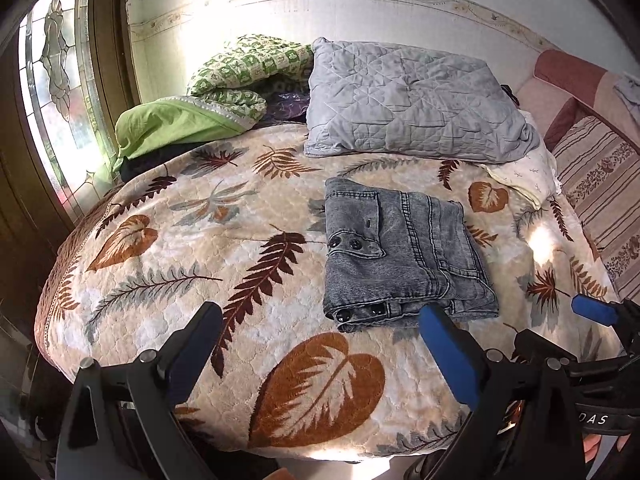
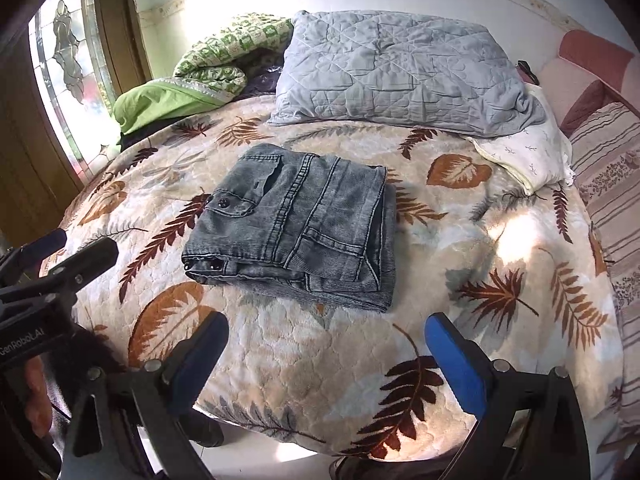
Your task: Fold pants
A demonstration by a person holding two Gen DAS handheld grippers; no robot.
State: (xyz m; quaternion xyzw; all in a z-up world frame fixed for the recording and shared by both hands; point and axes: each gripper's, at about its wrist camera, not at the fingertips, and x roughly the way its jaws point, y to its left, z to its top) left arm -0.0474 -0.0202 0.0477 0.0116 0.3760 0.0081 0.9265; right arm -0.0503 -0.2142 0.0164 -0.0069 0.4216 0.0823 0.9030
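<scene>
Grey-blue denim pants (image 1: 404, 252) lie folded into a compact stack on the leaf-patterned bed cover (image 1: 200, 264), with dark buttons showing on the left edge. The same folded pants (image 2: 296, 232) sit mid-bed in the right wrist view. My left gripper (image 1: 320, 320) is open, held above the near edge of the bed, short of the pants and holding nothing. My right gripper (image 2: 326, 328) is open too, hovering just in front of the stack, empty. The right gripper's blue pad (image 1: 592, 310) shows at the right edge of the left wrist view.
A grey quilted pillow (image 1: 412, 100) lies at the head of the bed, beside a green checked blanket (image 1: 248, 76) and a white cloth (image 1: 528, 176). A striped pink sofa back (image 1: 596, 184) borders the right side. A glass-panelled door (image 1: 56, 80) stands at the left.
</scene>
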